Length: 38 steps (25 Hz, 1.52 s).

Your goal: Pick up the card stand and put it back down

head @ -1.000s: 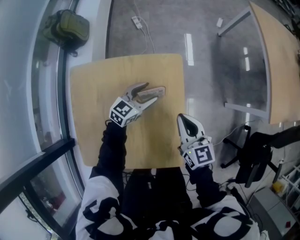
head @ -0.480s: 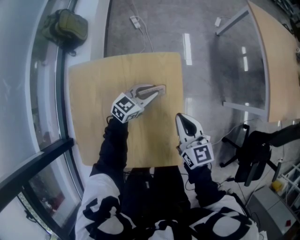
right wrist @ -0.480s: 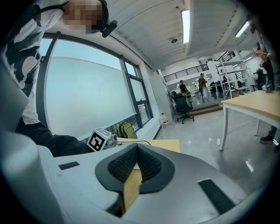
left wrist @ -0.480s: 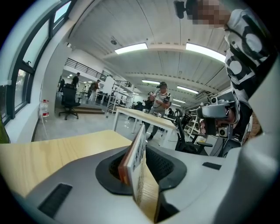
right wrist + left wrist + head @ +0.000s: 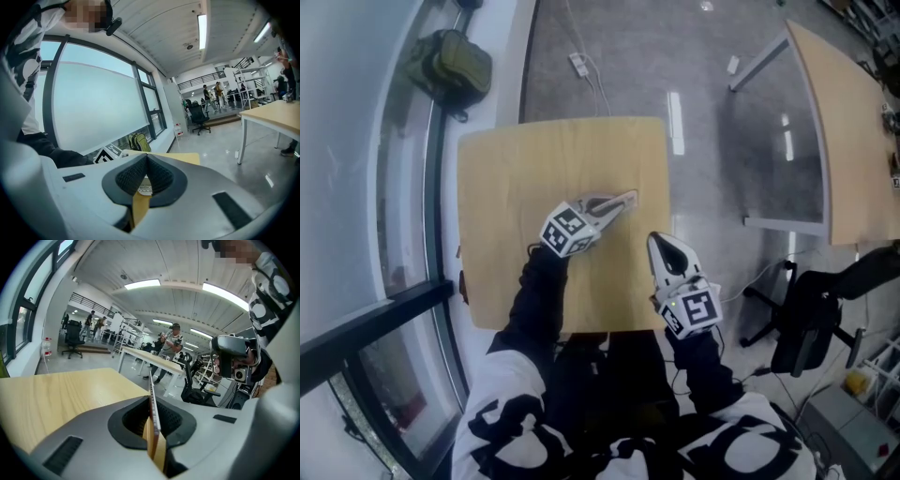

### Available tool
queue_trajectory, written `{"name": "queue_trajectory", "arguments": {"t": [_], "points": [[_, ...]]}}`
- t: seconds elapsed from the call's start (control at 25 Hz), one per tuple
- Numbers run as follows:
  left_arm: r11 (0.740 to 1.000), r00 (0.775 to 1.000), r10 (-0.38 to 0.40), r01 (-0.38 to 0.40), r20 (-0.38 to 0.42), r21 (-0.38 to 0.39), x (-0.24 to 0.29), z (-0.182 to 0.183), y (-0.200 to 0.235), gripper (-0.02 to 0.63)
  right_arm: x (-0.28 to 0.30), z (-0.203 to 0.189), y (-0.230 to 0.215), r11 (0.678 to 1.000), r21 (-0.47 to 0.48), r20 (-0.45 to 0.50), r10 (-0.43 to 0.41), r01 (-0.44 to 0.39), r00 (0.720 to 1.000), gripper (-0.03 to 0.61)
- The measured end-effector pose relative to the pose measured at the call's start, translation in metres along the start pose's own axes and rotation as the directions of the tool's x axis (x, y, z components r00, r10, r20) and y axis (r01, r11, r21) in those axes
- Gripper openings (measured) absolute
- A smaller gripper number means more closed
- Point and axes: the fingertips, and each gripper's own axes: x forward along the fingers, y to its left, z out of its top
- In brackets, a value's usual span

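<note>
The left gripper [image 5: 611, 203] reaches out over the far right part of the wooden table [image 5: 511, 178], and its 2 jaws have just been closing. They now grip the card stand [image 5: 153, 404]. In the left gripper view the stand shows as a thin upright plate, seen edge-on, pinched between the dark pads, with its top edge rising just above the jaw tips. Whether its base touches the tabletop cannot be told.

The right gripper [image 5: 660, 241] is empty, its 2 jaws brought together at the tips. It sits near the table's right edge, close to the person, to the right of the left gripper and apart from it. In the right gripper view the left gripper's marker cube [image 5: 107, 154] shows to the left of the closed jaws.

Beyond the left gripper, past the table's far left corner, an olive backpack [image 5: 450, 67] lies on the floor by the window. To the right of the right gripper, well apart, stand a 2nd wooden table [image 5: 853, 141] and a black office chair [image 5: 811, 314].
</note>
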Motion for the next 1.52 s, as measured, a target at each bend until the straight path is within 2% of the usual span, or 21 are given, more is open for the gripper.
{"name": "queue_trajectory", "arguments": {"t": [0.08,0.2,0.36,0.48,0.72,0.96,1.16,1.28,1.4,1.52], "points": [[1.000,1.000,0.005,-0.005,-0.028,0.000,-0.008,-0.007,-0.011,0.026,-0.003,-0.001,0.013,1.000,0.004,-0.008,0.022,-0.022,1.000,0.020],[0.998,0.995,0.056,-0.057,-0.078,-0.018,-0.028,-0.019,-0.022,0.026,-0.009,-0.006,0.030,0.999,0.008,-0.021,0.032,-0.031,0.999,0.020],[0.986,0.986,0.140,-0.147,-0.087,-0.079,-0.062,-0.021,-0.030,0.026,-0.015,-0.009,0.044,1.000,0.002,-0.034,-0.011,0.011,0.999,0.020],[0.976,0.978,0.191,-0.198,-0.078,-0.094,-0.087,-0.010,-0.046,0.026,-0.022,-0.008,0.051,0.999,0.002,-0.050,-0.048,0.048,0.998,0.020],[0.963,0.966,0.259,-0.259,-0.007,-0.074,-0.134,0.026,-0.087,0.026,-0.034,0.006,0.075,0.994,-0.012,-0.046,-0.110,0.110,0.993,0.020],[0.948,0.941,0.319,-0.317,0.117,-0.038,-0.178,0.076,-0.116,0.026,-0.043,0.043,0.114,0.994,-0.065,0.043,-0.084,0.086,0.996,0.020],[0.931,0.895,0.359,-0.364,0.264,-0.029,-0.219,0.122,-0.140,0.026,-0.056,0.081,0.130,0.988,-0.087,0.118,-0.116,0.127,0.986,0.020],[0.917,0.859,0.380,-0.399,0.343,-0.015,-0.242,0.146,-0.155,0.026,-0.064,0.107,0.141,0.985,-0.107,0.180,-0.113,0.133,0.977,0.020],[0.883,0.805,0.432,-0.469,0.407,-0.009,-0.262,0.165,-0.165,0.026,-0.071,0.127,0.152,0.980,-0.141,0.230,-0.106,0.141,0.967,0.020],[0.834,0.736,0.494,-0.552,0.463,-0.011,-0.280,0.181,-0.175,0.026,-0.076,0.139,0.163,0.978,-0.159,0.258,-0.094,0.138,0.962,0.020]]}}
